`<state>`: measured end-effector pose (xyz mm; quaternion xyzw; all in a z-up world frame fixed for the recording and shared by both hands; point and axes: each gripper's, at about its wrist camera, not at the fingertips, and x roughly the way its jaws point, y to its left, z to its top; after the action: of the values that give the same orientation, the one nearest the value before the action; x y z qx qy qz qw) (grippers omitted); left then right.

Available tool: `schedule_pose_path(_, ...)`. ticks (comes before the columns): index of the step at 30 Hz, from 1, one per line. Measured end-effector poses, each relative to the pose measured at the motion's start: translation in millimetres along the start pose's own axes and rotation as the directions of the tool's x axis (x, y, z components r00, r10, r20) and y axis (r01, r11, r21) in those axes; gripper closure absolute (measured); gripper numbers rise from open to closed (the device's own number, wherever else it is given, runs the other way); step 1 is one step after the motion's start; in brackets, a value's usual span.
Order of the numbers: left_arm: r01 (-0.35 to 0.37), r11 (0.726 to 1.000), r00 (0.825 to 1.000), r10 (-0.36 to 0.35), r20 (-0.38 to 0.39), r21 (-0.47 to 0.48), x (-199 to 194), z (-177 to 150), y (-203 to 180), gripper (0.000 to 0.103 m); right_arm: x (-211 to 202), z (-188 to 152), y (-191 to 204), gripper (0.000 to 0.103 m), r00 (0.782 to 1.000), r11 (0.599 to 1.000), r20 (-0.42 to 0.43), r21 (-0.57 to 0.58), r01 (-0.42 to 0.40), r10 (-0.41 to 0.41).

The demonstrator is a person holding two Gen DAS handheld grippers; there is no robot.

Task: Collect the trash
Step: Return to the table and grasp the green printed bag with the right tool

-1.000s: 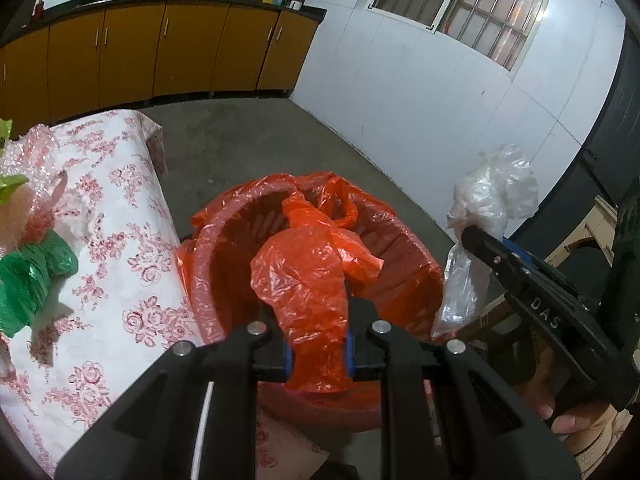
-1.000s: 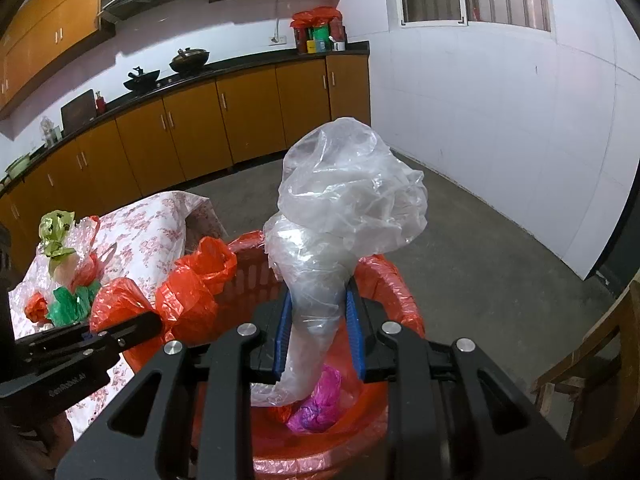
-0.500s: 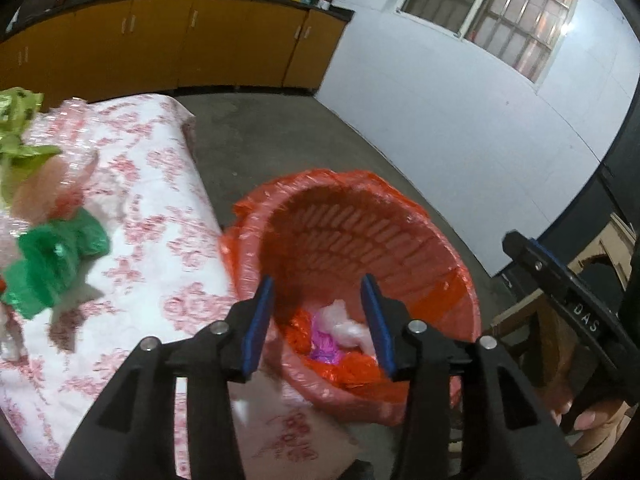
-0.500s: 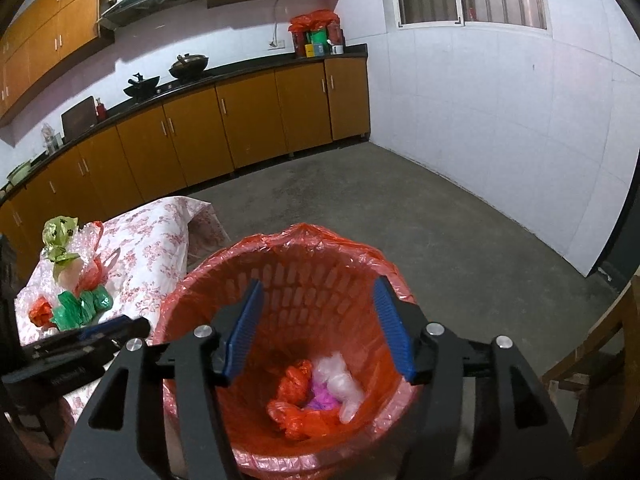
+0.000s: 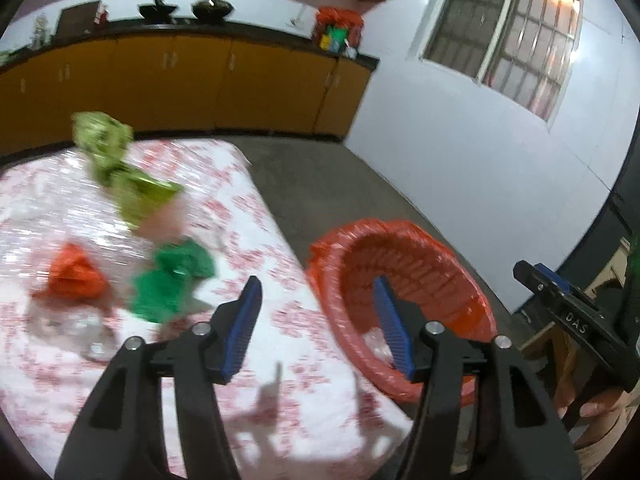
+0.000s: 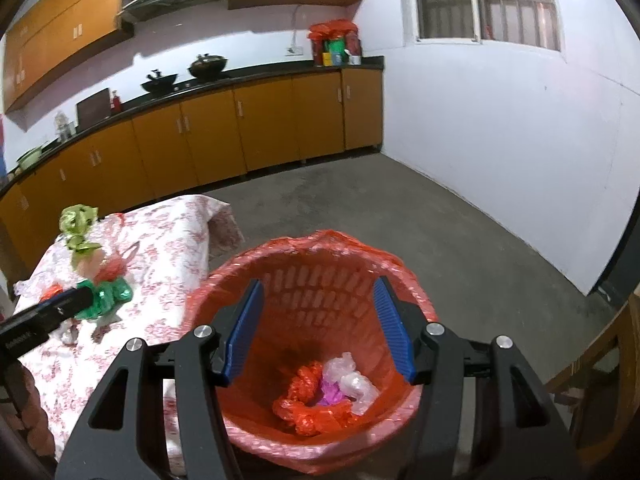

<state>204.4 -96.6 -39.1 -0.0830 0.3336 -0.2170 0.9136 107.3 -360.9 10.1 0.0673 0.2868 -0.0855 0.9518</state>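
A red basket lined with a red bag (image 6: pixel 320 292) (image 5: pixel 420 264) stands on the floor beside the table. Inside lie a crumpled red bag (image 6: pixel 306 396), a clear bag (image 6: pixel 352 380) and a pink scrap (image 6: pixel 330 394). My right gripper (image 6: pixel 319 328) hangs open over the basket, nothing between its blue pads. My left gripper (image 5: pixel 320 326) is over the table edge, its jaws opening and empty. On the floral tablecloth (image 5: pixel 248 216) lie a green bag (image 5: pixel 172 280), an orange-red bag (image 5: pixel 74 276) and a yellow-green wrapper (image 5: pixel 120 168).
A wooden chair (image 6: pixel 600 364) stands right of the basket. Orange cabinets (image 6: pixel 256 128) with a dark counter run along the far wall. Bare concrete floor (image 6: pixel 400 200) lies beyond the basket. A hand (image 5: pixel 592 404) holds the right gripper at the left wrist view's right edge.
Both grippers opened and dropped their bags, red from the left and clear from the right, into the basket. The left gripper then swung left toward the table.
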Motion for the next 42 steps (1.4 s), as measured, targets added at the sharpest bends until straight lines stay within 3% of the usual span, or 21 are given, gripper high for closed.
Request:
schedule_pose_path(5, -0.069, 0.997, 0.995, 0.071, 0.066, -0.025, -35, -4, 33, 0.036, 0, 0, 34, 0.034, 0.999, 0.997, 0.008, -0.07, -0.034, 0.034)
schedule_pose_path(12, -0.196, 0.97, 0.971, 0.212, 0.108, -0.143, -76, -17, 94, 0.023, 11, -9, 97, 0.033, 0.99, 0.981, -0.02, -0.136, -0.139, 0.137)
schedule_pose_path(16, -0.29, 0.934, 0.94, 0.319, 0.119, -0.208, -98, -26, 131, 0.021, 23, -16, 138, 0.033, 0.979, 0.968, -0.06, -0.155, -0.2, 0.193)
schedule_pose_path(20, -0.402, 0.883, 0.893, 0.437, 0.112, -0.241, -117, -32, 161, 0.021, 33, -24, 174, 0.033, 0.967, 0.952, -0.095, -0.177, -0.25, 0.237)
schedule_pose_path(24, -0.448, 0.848, 0.867, 0.49, 0.096, -0.283, -130, -35, 185, 0.021, 44, -28, 210, 0.037, 0.957, 0.941, -0.122, -0.187, -0.282, 0.263)
schedule_pose_path(28, -0.461, 0.83, 0.858, 0.507, 0.079, -0.314, -136, -41, 201, 0.021, 46, -22, 234, 0.038, 0.955, 0.938, -0.106, -0.186, -0.293, 0.277)
schedule_pose_path(36, -0.452, 0.825, 0.86, 0.504, 0.079, -0.339, -139, -45, 215, 0.021, 62, 17, 272, 0.041, 0.953, 0.925, -0.043, -0.232, -0.301, 0.3)
schedule_pose_path(42, -0.45, 0.817, 0.856, 0.51, 0.086, -0.36, -144, -42, 223, 0.021, 98, 38, 307, 0.043, 0.934, 0.898, -0.104, -0.256, -0.357, 0.341)
